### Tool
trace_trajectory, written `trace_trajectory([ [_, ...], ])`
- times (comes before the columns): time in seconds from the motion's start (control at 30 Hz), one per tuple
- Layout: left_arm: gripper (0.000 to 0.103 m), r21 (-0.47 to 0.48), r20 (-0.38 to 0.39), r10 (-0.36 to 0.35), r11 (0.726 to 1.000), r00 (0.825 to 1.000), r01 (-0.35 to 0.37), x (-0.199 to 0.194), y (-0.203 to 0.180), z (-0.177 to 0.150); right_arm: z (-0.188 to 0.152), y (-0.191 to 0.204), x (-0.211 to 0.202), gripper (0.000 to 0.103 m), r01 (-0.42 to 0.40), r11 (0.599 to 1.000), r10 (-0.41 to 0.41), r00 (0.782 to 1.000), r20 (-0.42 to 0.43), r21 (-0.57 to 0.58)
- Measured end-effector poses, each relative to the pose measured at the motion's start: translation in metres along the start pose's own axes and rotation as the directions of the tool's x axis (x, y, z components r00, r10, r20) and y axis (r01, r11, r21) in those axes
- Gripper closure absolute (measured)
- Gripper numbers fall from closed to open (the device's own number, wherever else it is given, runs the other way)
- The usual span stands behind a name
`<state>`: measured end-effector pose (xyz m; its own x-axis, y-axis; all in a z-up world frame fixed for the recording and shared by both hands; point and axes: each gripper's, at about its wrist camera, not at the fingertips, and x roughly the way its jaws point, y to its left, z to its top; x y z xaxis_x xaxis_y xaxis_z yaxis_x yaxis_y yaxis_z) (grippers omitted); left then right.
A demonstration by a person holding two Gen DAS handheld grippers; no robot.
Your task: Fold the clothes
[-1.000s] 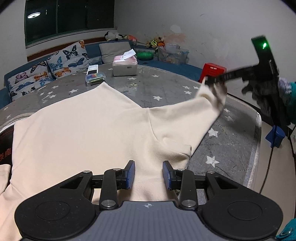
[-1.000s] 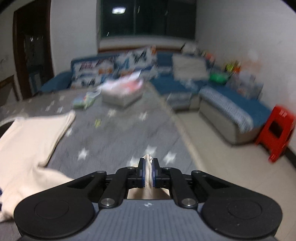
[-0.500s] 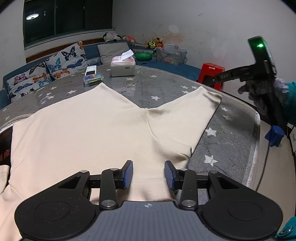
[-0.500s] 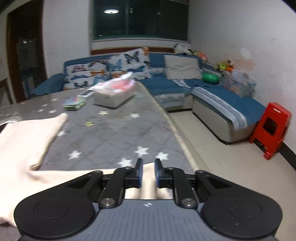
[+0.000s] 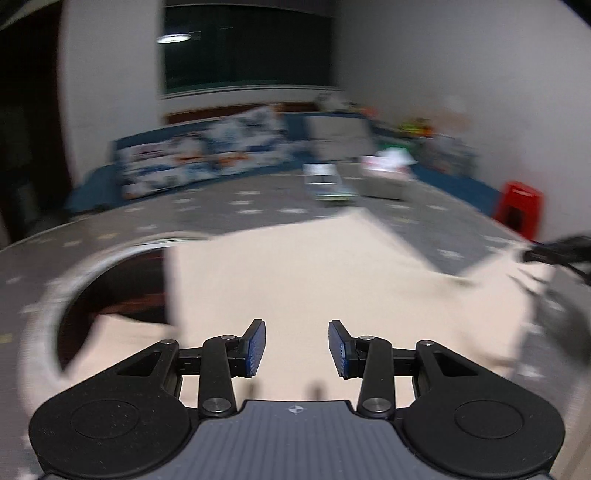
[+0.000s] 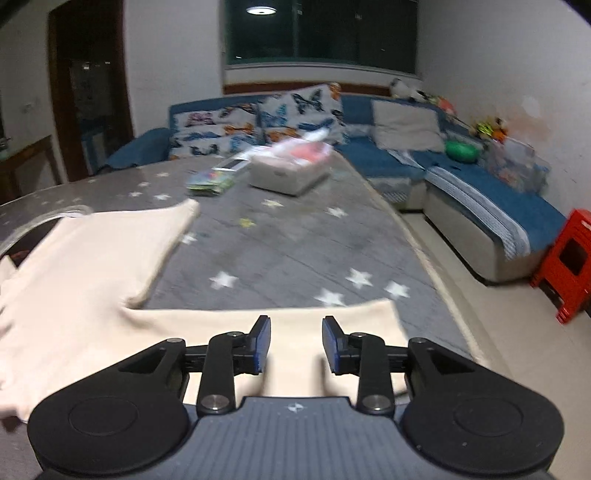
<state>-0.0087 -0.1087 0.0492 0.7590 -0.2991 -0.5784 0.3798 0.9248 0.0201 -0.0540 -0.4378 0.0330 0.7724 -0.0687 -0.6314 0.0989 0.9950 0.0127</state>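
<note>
left tool (image 5: pixel 296 349) swung left over cream garment (image 5: pixel 332 280); labels unreadable.

Room, night interior. White plaster walls (image 6: pixel 498 55), stained low on the right. Dark window (image 6: pixel 321 33) reflecting a round ceiling lamp (image 6: pixel 261 10). Dark wooden doorway (image 6: pixel 88 96) at left. Blue L-shaped corner sofa (image 6: pixel 476 192) carrying butterfly-print cushions (image 6: pixel 258 122) and one plain grey cushion (image 6: pixel 406 125). Red plastic stool (image 6: pixel 569 258) on a pale tiled floor (image 6: pixel 517 350). Grey star-patterned table cover (image 6: pixel 295 251) in the foreground.
</note>
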Motion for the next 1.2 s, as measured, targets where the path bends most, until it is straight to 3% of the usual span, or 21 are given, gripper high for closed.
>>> trace_trajectory([
  [0.1, 0.064, -0.038, -0.022, 0.114, 0.993, 0.993, -0.114, 0.012, 0.031, 0.003, 0.003, 0.016, 0.001, 0.072, -0.043, 0.999, 0.043, 0.999, 0.001, -0.023],
  [0.23, 0.064, -0.062, -0.089, 0.189, 0.979, 0.978, -0.194, 0.037, 0.061, 0.000, 0.003, 0.040, 0.005, 0.072, -0.099, 0.994, 0.099, 0.995, -0.011, -0.052],
  [0.53, 0.066, -0.079, -0.123, 0.167, 0.981, 0.978, -0.177, 0.057, 0.077, -0.007, 0.003, 0.071, 0.012, 0.071, -0.163, 0.982, 0.160, 0.987, -0.036, -0.096],
  [0.6, 0.072, -0.078, -0.120, 0.166, 0.981, 0.979, -0.176, 0.059, 0.076, -0.006, 0.003, 0.075, 0.012, 0.071, -0.169, 0.980, 0.166, 0.985, -0.040, -0.103],
  [0.67, 0.089, -0.078, -0.114, 0.164, 0.982, 0.980, -0.173, 0.060, 0.076, -0.005, 0.002, 0.078, 0.013, 0.071, -0.175, 0.979, 0.171, 0.984, -0.042, -0.108],
  [0.83, 0.098, -0.159, -0.059, 0.175, 0.970, 0.983, -0.183, 0.045, 0.091, -0.003, 0.006, 0.084, 0.007, 0.071, -0.185, 0.974, 0.183, 0.983, -0.031, -0.129],
  [0.97, 0.099, -0.292, 0.017, 0.221, 0.934, 0.975, -0.207, 0.011, 0.118, -0.002, 0.009, 0.088, 0.000, 0.071, -0.192, 0.971, 0.191, 0.981, -0.020, -0.141],
  [1.2, 0.099, -0.467, 0.068, 0.354, 0.837, 0.933, -0.284, -0.053, 0.169, -0.024, 0.013, 0.110, -0.010, 0.071, -0.252, 0.948, 0.252, 0.967, -0.023, -0.194],
])
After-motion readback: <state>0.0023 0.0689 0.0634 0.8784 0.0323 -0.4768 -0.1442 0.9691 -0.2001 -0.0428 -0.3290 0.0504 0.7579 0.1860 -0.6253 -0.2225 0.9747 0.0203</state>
